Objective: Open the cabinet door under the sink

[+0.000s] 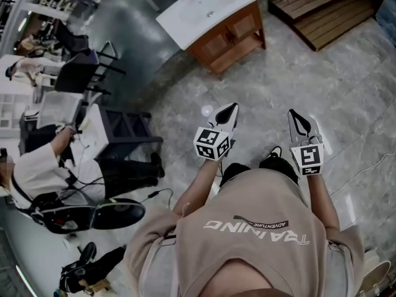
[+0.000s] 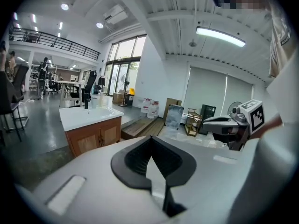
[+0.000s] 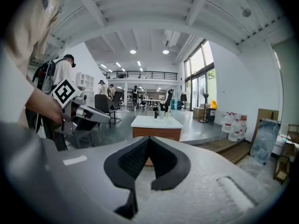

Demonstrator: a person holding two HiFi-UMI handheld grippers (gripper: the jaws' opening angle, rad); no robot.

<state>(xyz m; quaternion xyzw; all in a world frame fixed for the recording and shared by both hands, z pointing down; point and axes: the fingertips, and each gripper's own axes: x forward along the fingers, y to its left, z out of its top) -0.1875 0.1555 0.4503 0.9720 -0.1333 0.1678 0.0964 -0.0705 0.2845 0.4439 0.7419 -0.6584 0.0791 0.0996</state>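
The sink cabinet [image 1: 230, 34] is wooden with a white basin top [image 1: 204, 8]. It stands on the floor some way ahead of me, at the top of the head view. Its two wooden doors [image 2: 99, 136] look closed in the left gripper view. In the right gripper view the cabinet [image 3: 157, 132] is partly hidden behind the jaws. My left gripper [image 1: 231, 109] and right gripper [image 1: 297, 116] are held side by side in the air, pointing toward the cabinet and well short of it. Both are shut with nothing between the jaws.
A wooden step platform [image 1: 322, 10] lies to the right of the cabinet. A seated person [image 1: 37, 169], a dark stand [image 1: 127, 132] and chairs [image 1: 86, 70] are at the left. Water jugs [image 2: 149, 107] stand beyond the platform. A cable [image 1: 365, 172] runs over the floor at the right.
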